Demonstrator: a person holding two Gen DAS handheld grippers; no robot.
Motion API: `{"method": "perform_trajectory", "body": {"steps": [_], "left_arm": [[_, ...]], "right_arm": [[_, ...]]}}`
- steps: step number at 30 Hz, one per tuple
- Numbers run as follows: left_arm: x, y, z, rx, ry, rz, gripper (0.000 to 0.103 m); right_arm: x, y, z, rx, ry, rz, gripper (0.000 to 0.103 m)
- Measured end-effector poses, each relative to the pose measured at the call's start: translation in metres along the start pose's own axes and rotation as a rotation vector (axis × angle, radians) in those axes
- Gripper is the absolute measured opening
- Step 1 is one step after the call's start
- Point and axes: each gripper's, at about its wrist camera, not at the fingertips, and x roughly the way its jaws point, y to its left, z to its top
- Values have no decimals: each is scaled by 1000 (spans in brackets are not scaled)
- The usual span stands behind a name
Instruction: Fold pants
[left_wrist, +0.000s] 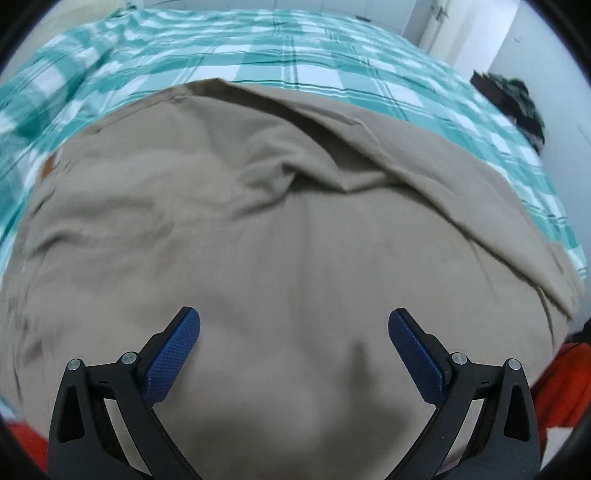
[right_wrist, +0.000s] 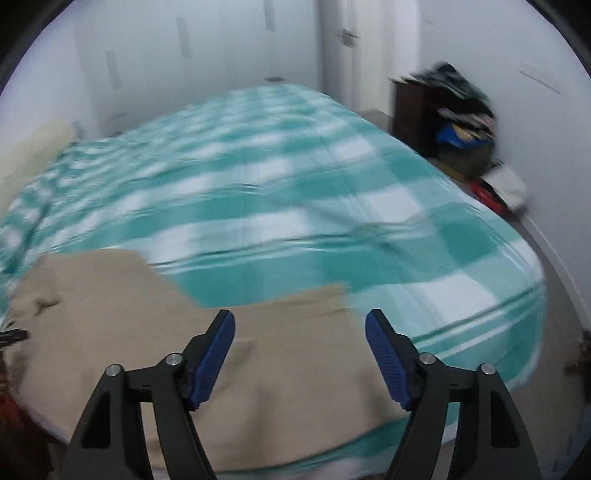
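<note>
Tan cloth is the one thing being worked on: a single pair of pants (left_wrist: 229, 229), lying spread on the near part of one bed (left_wrist: 332, 77) covered in a teal and white check. From the left wrist view the pants fill most of the sight, soft and creased, with one fold of cloth laid slanting across the upper right and a few shallow wrinkles at the left. Two tools are over them. Left hand-held gripper (left_wrist: 294, 321) stands wide apart above the cloth with nothing between its blue pads. Right hand-held gripper (right_wrist: 300, 321) is also spread, empty, over the pants' edge where it meets the check. One dark cabinet (right_wrist: 410, 107) with a heap of clothes (right_wrist: 465, 122) stands by the far wall.
</note>
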Motion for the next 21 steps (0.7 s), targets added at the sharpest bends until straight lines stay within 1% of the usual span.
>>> {"method": "perform_trajectory", "body": {"steps": [1,3,6,7,10,12,14,15,17,21], "left_arm": [[-4,0,-8,-15,-17,-1,102],[-9,1,-25,-34,-48,9,102],[-5,4,-35,-14,-21,24,102],[-5,4,-37,-5,-28,29,102],[-7,7,-41,7,-47,31,102],[-2,9,-46,20,-39,30,102],[-1,8,-49,31,-50,35,102],[-2,7,-51,32,-55,41,102],[0,6,-51,34,-53,48,102],[6,6,-50,38,-40,46,102]], "right_arm": [[-7,19,-6,-22,-10,37,75],[-15,76,-17,-78,-17,136,75],[-14,154,-40,-137,-1,287,75],[-9,181,-50,-160,10,329,75],[6,239,-81,-227,36,372,75],[19,270,-101,-293,60,359,75],[40,285,-118,-374,118,332,75],[46,286,-124,-395,134,318,76],[52,282,-134,-399,141,324,79],[61,272,-139,-385,151,368,82]]}}
